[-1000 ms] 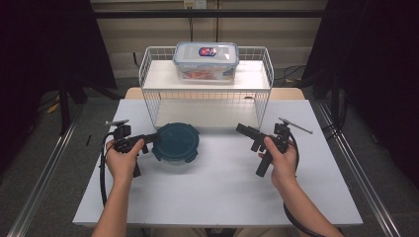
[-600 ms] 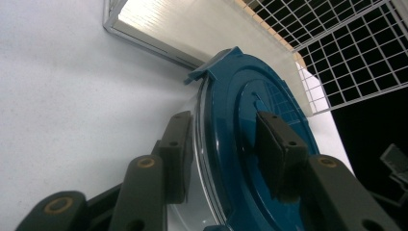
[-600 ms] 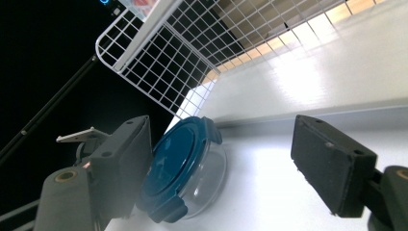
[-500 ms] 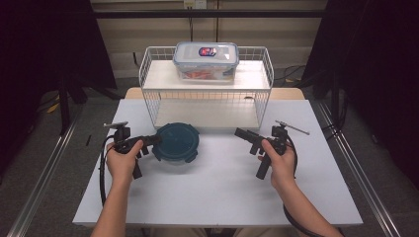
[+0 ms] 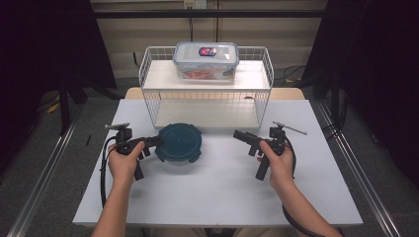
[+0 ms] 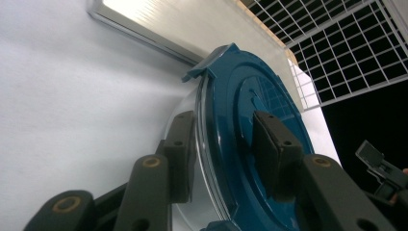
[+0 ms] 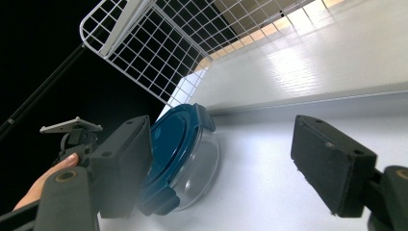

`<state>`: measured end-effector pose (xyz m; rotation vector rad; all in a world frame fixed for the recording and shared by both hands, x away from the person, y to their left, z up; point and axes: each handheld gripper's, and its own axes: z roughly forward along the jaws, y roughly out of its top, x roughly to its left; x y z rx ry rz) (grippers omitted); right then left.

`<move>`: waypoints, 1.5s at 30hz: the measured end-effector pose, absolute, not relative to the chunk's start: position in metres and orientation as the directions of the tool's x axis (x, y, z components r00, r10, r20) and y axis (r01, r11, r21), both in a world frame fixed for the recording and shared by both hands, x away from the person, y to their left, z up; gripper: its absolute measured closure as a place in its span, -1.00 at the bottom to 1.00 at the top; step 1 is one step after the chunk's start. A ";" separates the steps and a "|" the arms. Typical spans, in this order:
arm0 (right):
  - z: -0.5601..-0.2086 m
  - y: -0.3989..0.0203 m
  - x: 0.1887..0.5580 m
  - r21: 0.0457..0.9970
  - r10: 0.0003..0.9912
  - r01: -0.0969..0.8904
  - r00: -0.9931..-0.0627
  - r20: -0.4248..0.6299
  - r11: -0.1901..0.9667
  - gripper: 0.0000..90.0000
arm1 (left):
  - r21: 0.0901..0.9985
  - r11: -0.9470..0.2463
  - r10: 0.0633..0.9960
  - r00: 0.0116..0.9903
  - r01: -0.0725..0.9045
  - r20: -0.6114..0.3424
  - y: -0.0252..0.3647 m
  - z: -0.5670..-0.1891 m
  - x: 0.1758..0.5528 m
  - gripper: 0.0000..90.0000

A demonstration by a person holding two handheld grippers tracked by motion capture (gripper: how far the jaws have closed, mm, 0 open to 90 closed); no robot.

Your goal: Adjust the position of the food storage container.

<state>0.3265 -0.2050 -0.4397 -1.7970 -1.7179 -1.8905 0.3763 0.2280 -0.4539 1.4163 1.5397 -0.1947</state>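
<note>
- Early days by the look of it: round glass container with the teal lid point(image 5: 178, 142) sitting on the white worktop point(image 5: 217, 197), just in front of the wire rack point(image 5: 206, 86), nothing lifted or moved yet
- Left tool point(image 5: 154, 140) reaching in from the container's left side, one jaw over the lid top and the other down along the glass wall in the left gripper view point(image 6: 250, 139); looks like straddling the rim more than clamping it
- Hard to call a firm pinch there: pads point(image 6: 272, 139) right at the lid, maybe touching, gap not really readable, so can't tell if clenched or just hugging
- Right tool point(image 5: 242, 135) well apart from the container, off on the right side of the worktop, jaws spread wide and holding nothing; clear in the right gripper view with the container point(image 7: 185, 154) framed between them
- Lid clips seem down all round, so probably sealed, though not certain from these angles
- Left to do, at a guess: get a proper grip, then lift or shift the container, maybe onto a rack shelf, or pop the lid with the right tool helping
- Second box with a clear lid point(image 5: 206, 60) already on top of the rack, something reddish inside, can't make out what
- Container contents hidden too: lid opaque, glass side showing nothing obvious
- Near edge of the container cut off behind the jaws in the left gripper view
</note>
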 end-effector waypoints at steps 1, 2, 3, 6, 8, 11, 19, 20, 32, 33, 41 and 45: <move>-0.440 -0.205 0.327 0.657 0.620 0.642 -0.341 0.707 -0.396 -0.51 | 0.475 0.296 0.660 0.182 0.829 -0.729 0.227 -0.454 0.376 0.37; -0.440 -0.206 0.327 0.655 0.619 0.642 -0.339 0.709 -0.399 -0.51 | 0.473 0.303 0.654 0.180 0.827 -0.735 0.224 -0.454 0.375 0.37; -0.440 -0.206 0.327 0.653 0.619 0.644 -0.336 0.710 -0.399 -0.51 | 0.470 0.291 0.655 0.184 0.833 -0.733 0.223 -0.454 0.375 0.37; -0.441 -0.206 0.327 0.654 0.617 0.642 -0.339 0.710 -0.400 -0.51 | 0.475 0.279 0.655 0.196 0.835 -0.730 0.216 -0.454 0.373 0.36; -0.442 -0.205 0.327 0.645 0.609 0.648 -0.335 0.719 -0.406 -0.51 | 0.472 0.271 0.653 0.200 0.839 -0.731 0.212 -0.455 0.372 0.36; -0.444 -0.205 0.328 0.648 0.614 0.648 -0.335 0.715 -0.401 -0.50 | 0.464 0.263 0.650 0.200 0.846 -0.733 0.208 -0.454 0.371 0.35; -0.448 -0.201 0.331 0.653 0.614 0.652 -0.346 0.709 -0.386 -0.49 | 0.453 0.241 0.643 0.208 0.858 -0.737 0.197 -0.455 0.368 0.35; -0.449 -0.200 0.332 0.648 0.615 0.657 -0.342 0.711 -0.385 -0.49 | 0.456 0.261 0.632 0.207 0.851 -0.747 0.194 -0.456 0.368 0.34; -0.455 -0.186 0.339 0.642 0.604 0.671 -0.351 0.715 -0.370 -0.37 | 0.445 0.235 0.616 0.221 0.864 -0.756 0.183 -0.457 0.363 0.31; -0.456 -0.185 0.339 0.637 0.601 0.677 -0.349 0.719 -0.369 -0.36 | 0.446 0.239 0.619 0.219 0.862 -0.754 0.182 -0.457 0.362 0.31; -0.464 -0.177 0.343 0.618 0.595 0.704 -0.342 0.727 -0.350 -0.23 | 0.439 0.234 0.604 0.224 0.868 -0.764 0.176 -0.459 0.360 0.31; -0.470 -0.173 0.346 0.596 0.590 0.725 -0.326 0.739 -0.346 -0.14 | 0.437 0.220 0.604 0.230 0.872 -0.763 0.176 -0.458 0.359 0.31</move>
